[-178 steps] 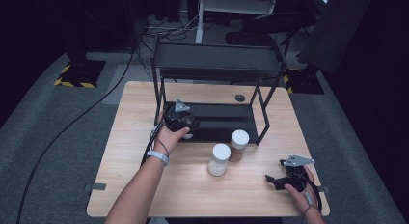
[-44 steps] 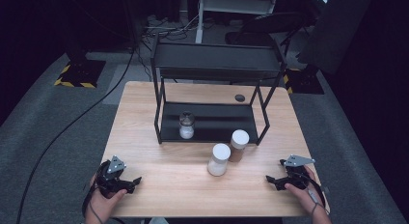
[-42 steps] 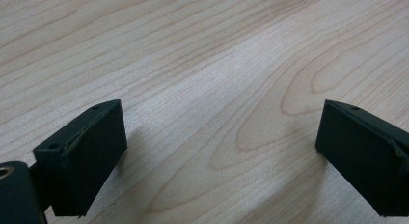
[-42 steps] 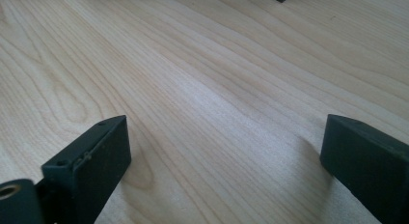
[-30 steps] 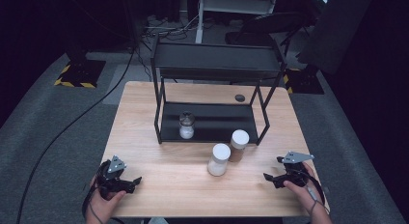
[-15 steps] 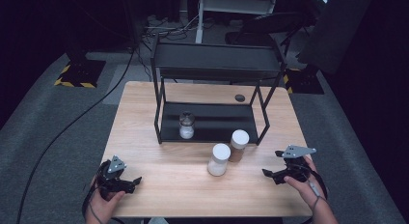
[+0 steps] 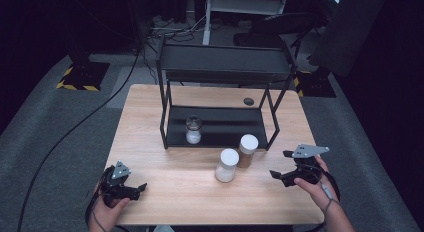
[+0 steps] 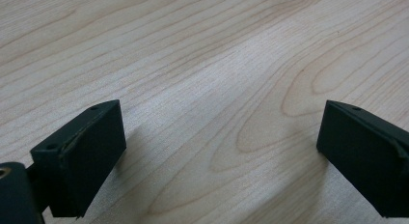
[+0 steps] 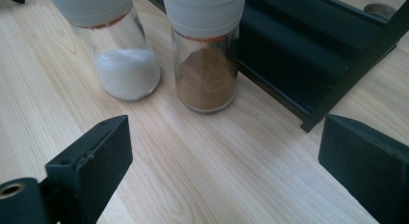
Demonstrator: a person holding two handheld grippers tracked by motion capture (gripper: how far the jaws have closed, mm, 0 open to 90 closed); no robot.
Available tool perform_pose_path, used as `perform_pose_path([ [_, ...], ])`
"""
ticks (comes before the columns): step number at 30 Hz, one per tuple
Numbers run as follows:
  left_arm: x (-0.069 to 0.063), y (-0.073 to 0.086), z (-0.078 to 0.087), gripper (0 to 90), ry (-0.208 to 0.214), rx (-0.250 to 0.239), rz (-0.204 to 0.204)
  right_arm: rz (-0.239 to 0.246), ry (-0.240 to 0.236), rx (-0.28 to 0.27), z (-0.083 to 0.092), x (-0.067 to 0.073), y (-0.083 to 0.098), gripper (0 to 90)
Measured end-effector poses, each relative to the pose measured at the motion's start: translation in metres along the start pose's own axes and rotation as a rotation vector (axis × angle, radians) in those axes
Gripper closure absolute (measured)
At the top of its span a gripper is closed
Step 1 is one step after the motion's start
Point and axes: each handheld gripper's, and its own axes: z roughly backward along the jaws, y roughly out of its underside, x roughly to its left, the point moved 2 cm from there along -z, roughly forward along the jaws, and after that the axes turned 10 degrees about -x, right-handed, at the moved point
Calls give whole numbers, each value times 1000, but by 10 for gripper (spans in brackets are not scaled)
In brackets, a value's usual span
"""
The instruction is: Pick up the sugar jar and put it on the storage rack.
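The jaws of the right gripper are spread wide and hold nothing; bare wood is seen between them in the right gripper view. Just ahead of them two glass jars with white lids are stood side by side on the bench: a jar of brown powder and, beside it, a jar of white grains. The two jars are close together, but whether they touch cannot be told. The right gripper is held by a hand near the right edge of the bench, raised slightly off the wood.

The jaws of the left gripper are likewise released and empty, and plain wood grain is seen between them. This gripper is rested low at the front left corner of the bench, well apart from the jars.

Behind the jars a black metal rack is placed on the bench. On its lower shelf, toward the left, a small jar with a dark lid is stood upright. A small dark round object is seen on the bench behind the rack.
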Motion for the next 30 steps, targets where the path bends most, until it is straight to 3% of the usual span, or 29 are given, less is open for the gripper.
perform_pose_path([
  [8, 0, 0, 0, 27, 0, 1, 0, 16, 0, -10, 0, 1, -11, 49],
  [30, 0, -1, -1, 15, 2, 5, -3, 64, -54, -53, -10, 12, -44, 49],
])
